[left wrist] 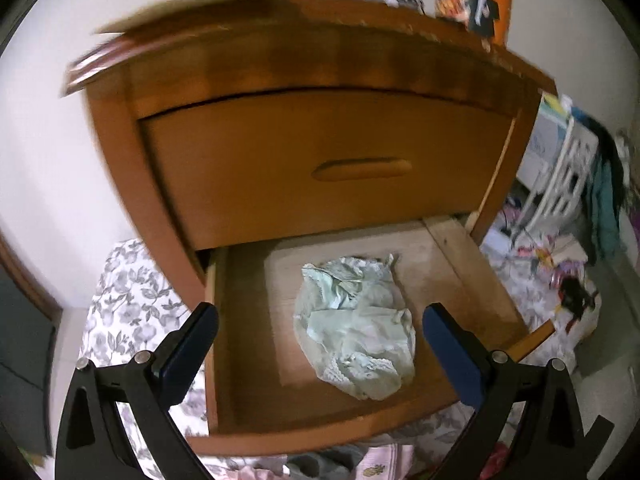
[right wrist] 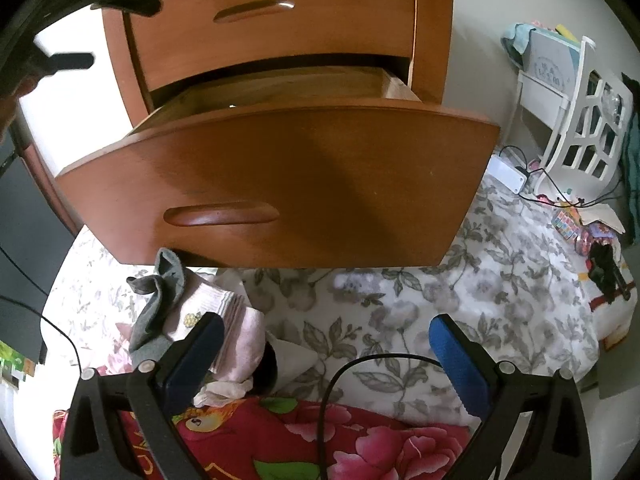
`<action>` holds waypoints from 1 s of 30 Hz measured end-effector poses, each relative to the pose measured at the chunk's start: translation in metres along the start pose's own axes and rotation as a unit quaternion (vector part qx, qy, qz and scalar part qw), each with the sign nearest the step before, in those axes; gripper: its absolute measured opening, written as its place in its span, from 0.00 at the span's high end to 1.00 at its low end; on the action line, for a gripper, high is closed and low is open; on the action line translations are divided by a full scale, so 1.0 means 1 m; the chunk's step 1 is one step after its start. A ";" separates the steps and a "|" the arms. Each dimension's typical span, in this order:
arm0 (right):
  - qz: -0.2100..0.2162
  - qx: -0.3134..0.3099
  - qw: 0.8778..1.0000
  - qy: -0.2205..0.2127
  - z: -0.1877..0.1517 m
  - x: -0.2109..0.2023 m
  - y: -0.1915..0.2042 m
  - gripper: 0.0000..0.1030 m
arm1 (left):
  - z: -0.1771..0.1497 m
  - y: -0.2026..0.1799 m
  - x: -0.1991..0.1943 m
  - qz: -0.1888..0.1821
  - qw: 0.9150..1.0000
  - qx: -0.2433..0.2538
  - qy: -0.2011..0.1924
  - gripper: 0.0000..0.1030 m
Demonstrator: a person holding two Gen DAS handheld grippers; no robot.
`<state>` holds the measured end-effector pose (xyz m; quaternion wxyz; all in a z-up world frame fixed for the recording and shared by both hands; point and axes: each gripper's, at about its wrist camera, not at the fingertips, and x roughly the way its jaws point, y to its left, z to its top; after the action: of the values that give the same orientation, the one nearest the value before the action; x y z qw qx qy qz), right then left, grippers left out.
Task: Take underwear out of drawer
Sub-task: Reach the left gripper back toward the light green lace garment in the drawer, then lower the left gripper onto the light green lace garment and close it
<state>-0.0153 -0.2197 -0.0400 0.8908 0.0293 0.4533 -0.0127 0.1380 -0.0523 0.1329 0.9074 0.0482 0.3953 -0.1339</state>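
Left gripper [left wrist: 320, 324], fingers apart, above the open drawer [left wrist: 248, 320]. Underwear [left wrist: 354, 328], pale green, crumpled at the drawer's centre, at 12 o'clock: likely light, limp, unbreakable; pinch a raised fold. Right gripper [right wrist: 326, 336], fingers apart and empty, below the drawer front.

Two drawers: the upper drawer [left wrist: 328, 160] closed, the lower drawer [left wrist: 248, 320] pulled open. One pale green underwear [left wrist: 354, 328] inside it. One orange cup [left wrist: 472, 0] on top.
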 end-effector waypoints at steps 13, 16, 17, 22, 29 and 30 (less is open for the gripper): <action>0.013 0.015 1.000 0.004 0.001 0.008 -0.008 0.00 | 0.007 -0.004 0.073 0.016 0.984 -0.036 0.176 0.02; 0.015 0.017 1.000 0.006 0.000 0.010 -0.009 0.00 | 0.012 -0.008 0.085 0.012 0.980 -0.038 0.194 0.02; 0.015 0.018 1.000 0.007 0.001 0.011 -0.010 0.00 | 0.013 -0.008 0.091 0.013 0.978 -0.041 0.204 0.02; 0.019 0.021 1.000 0.009 0.000 0.012 -0.012 0.00 | 0.016 -0.014 0.124 0.018 0.966 -0.038 0.256 0.02; 0.022 0.026 0.999 0.012 0.001 0.015 -0.014 0.00 | 0.010 -0.021 0.160 -0.006 0.947 -0.066 0.316 0.02; 0.023 0.027 0.999 0.012 0.001 0.015 -0.014 0.00 | 0.010 -0.022 0.164 -0.004 0.945 -0.065 0.321 0.02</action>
<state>-0.0065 -0.2340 -0.0520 0.8842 0.0634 0.4628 -0.0043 0.2453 -0.1091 0.0201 0.7327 0.0279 0.6741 -0.0891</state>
